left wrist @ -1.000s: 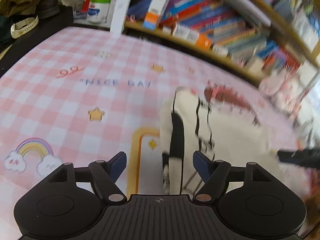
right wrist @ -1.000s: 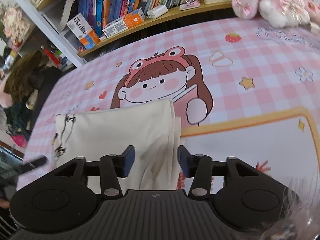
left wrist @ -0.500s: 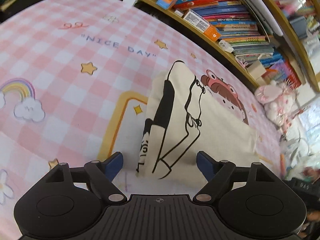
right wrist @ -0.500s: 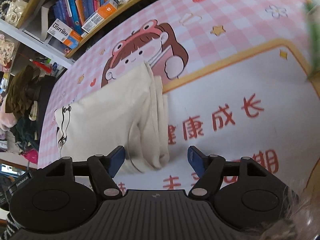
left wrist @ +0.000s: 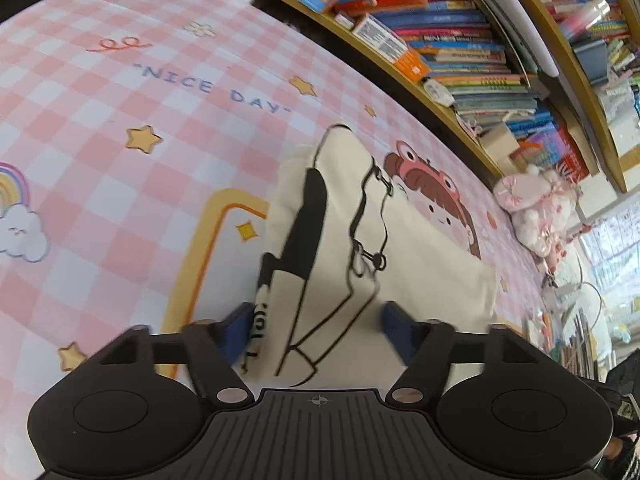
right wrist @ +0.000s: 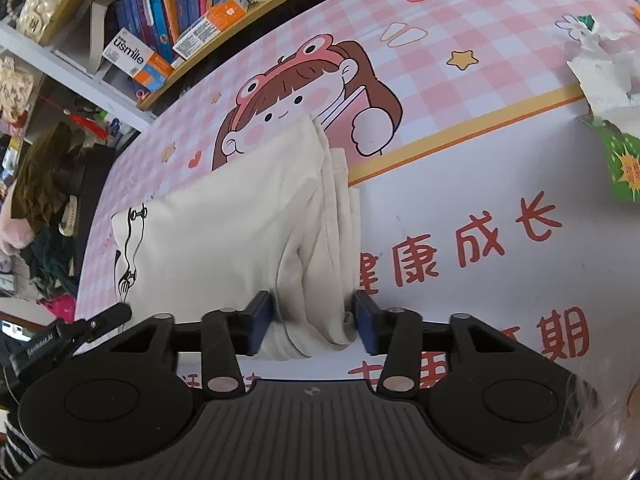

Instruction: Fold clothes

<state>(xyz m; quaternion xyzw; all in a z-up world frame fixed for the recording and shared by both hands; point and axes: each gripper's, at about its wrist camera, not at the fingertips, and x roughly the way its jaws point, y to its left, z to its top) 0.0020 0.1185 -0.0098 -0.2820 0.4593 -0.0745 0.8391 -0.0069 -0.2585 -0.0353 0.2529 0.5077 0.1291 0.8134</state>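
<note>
Shirt [right wrist: 224,240] looks soft, light, limp; left gripper [left wrist: 318,320] and right gripper [right wrist: 314,320] both gape, straddling its folded end corners, the likely holds.

A pink checked cloth [left wrist: 120,128] printed with a cartoon girl [right wrist: 304,92] is covering the desk. Wooden bookshelves [left wrist: 460,52] packed with books are running along behind it, and daylight is coming through a window [left wrist: 616,240] at the right.

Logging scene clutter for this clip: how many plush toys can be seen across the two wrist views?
1. A pink and white plush toy lies at the far right of the mat, below the bookshelf, in the left wrist view. Others may sit outside both views.
</note>
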